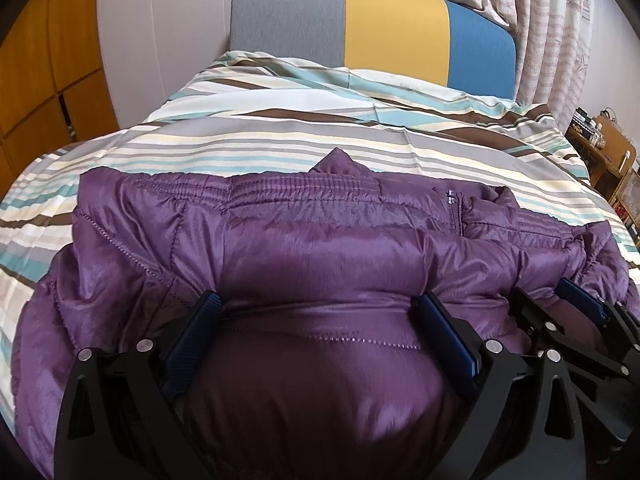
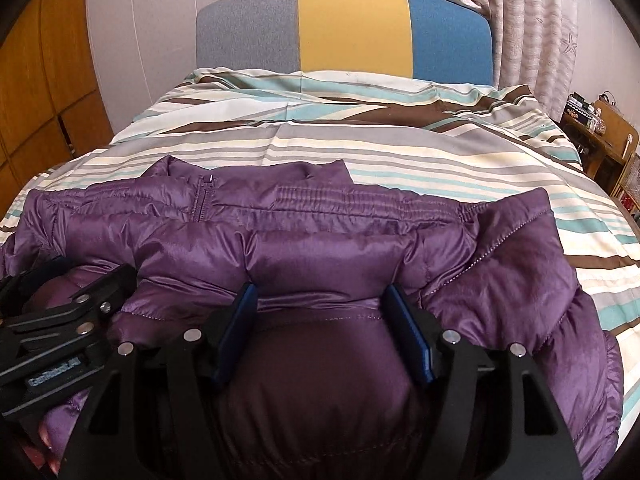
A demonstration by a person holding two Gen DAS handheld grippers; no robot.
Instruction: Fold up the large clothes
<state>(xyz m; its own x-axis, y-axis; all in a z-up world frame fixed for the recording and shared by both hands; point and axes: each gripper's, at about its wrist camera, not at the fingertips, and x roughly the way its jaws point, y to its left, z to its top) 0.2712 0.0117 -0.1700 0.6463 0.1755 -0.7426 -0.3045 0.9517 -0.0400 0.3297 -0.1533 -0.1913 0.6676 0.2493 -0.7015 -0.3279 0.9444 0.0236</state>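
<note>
While both grippers sit side by side at the near edge of the jacket (image 1: pixel 320 240), the left gripper (image 1: pixel 320 308) has its jaws spread wide, a bulge of purple quilted fabric swelling up between the blue pads (image 1: pixel 192 344) without being pinched; the right gripper (image 2: pixel 320 300) is likewise spread, its fingers (image 2: pixel 236 332) pressed into the puffy cloth with a mound rising between them, nothing clamped; each tool shows at the edge of the other's view, close alongside; the jacket lies across the near part of the bed, its zipper (image 2: pixel 204 196) and gathered hem band (image 2: pixel 340 196) at the far edge, one corner sticking up beyond it; past it stretches the striped cover (image 1: pixel 320 128), rumpled toward the headboard (image 1: pixel 396 28) in grey, yellow and blue panels; curtains (image 1: pixel 560 20) hang behind, a wooden wardrobe (image 1: pixel 48 60) stands left and a cluttered shelf (image 1: pixel 608 140) right.
</note>
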